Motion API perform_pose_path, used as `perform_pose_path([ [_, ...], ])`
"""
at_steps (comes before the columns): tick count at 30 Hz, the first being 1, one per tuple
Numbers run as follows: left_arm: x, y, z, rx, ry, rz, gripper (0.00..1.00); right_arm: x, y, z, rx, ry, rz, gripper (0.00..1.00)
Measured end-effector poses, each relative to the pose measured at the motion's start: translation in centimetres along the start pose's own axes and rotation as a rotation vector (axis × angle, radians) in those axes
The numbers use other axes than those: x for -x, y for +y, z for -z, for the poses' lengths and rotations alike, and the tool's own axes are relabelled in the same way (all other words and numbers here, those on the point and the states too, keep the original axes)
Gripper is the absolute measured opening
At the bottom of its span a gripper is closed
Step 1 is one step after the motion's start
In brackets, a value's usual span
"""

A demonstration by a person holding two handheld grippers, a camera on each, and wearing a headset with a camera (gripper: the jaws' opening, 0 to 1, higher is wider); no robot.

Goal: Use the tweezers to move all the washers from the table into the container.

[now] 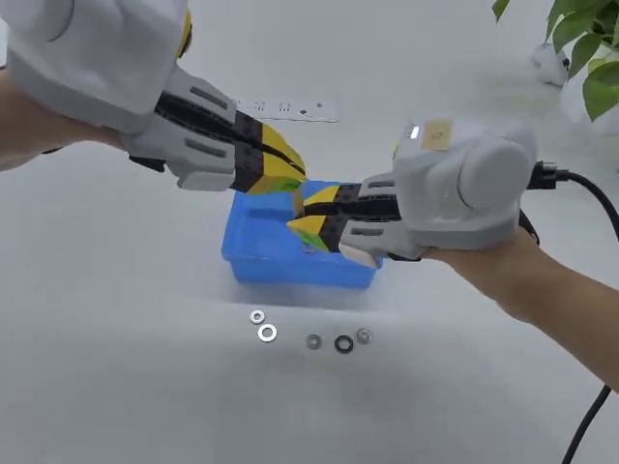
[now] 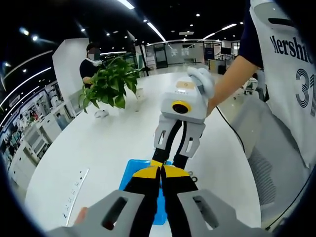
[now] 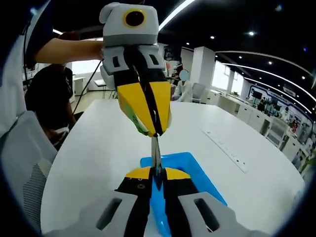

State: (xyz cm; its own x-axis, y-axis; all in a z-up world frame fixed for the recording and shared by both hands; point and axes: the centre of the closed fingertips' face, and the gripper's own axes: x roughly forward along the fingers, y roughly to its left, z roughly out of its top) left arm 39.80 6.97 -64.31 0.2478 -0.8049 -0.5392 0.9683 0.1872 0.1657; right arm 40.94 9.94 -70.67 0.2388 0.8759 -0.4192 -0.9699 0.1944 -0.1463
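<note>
White-grey left gripper (image 1: pixel 293 174) and right gripper (image 1: pixel 302 215), yellow-black jaws, black cable (image 1: pixel 585 186); jersey (image 2: pixel 289 84) marked 31.

The container (image 1: pixel 253 253) sits at the middle of the tabletop (image 1: pixel 116 367). Five washers (image 1: pixel 313 341) lie in a loose row just in front of it, toward the near edge. A power strip (image 1: pixel 286 107) lies behind it and a plant (image 1: pixel 580 48) stands at the far right corner. Above the container, the left gripper (image 1: pixel 290 172) reaches in from the left and the right gripper (image 1: pixel 308 215) from the right, with the tweezers (image 3: pixel 155 150) between their tips.
</note>
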Motion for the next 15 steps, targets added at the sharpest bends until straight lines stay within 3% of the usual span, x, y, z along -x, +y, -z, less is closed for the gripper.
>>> perform_pose_path([
  [8, 1.3, -1.7, -0.5, -0.029, 0.016, 0.003, 0.05, 0.2, 1.5, -1.1, 0.037, -0.003, -0.004, 0.09],
  [15, 2.3, -3.5, -0.2, -0.037, 0.033, 0.005, 0.05, 0.4, 3.4, -1.4, 0.074, 0.01, -0.015, 0.1],
])
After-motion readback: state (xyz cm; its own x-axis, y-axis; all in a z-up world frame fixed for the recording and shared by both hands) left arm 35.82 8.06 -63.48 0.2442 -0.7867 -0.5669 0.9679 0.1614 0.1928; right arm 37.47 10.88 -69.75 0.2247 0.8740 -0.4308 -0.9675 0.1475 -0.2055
